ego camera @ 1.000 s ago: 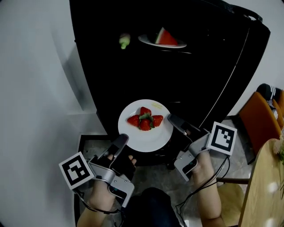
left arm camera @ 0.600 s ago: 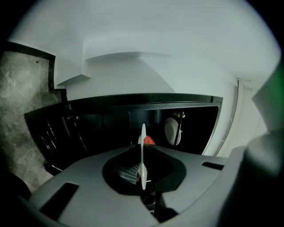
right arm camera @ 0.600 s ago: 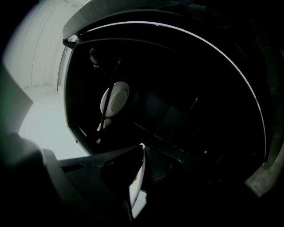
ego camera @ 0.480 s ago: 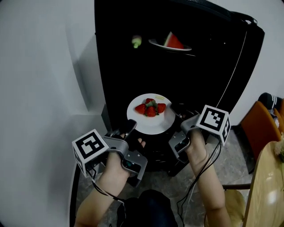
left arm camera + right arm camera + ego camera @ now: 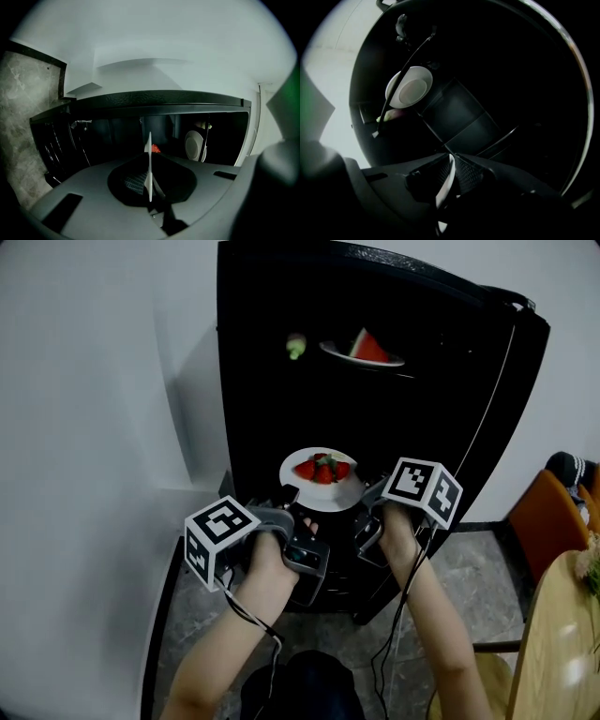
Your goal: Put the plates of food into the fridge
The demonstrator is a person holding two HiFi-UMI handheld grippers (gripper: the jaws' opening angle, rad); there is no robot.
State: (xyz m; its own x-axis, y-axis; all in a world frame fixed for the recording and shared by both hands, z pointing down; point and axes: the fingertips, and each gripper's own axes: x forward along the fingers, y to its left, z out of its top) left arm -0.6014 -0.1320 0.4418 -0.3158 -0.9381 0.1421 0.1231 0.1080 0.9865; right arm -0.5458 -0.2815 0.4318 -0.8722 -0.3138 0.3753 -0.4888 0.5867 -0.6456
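Note:
A white plate with several strawberries is level inside the dark open fridge, at a lower shelf. My left gripper is shut on its near left rim, seen edge-on as a thin white plate rim between the pads of the left gripper. My right gripper is at the right rim. There the plate rim still lies between the right gripper pads, whose jaws are opening. A second plate with a watermelon slice sits on an upper shelf.
A small green item sits left of the watermelon plate. A white wall flanks the fridge on the left. An orange chair and a wooden table edge stand at the right. Grey stone floor lies below.
Both grippers have carried the strawberry plate forward, deeper into the fridge, and the arms have stretched out. The watermelon plate has stayed on its shelf.

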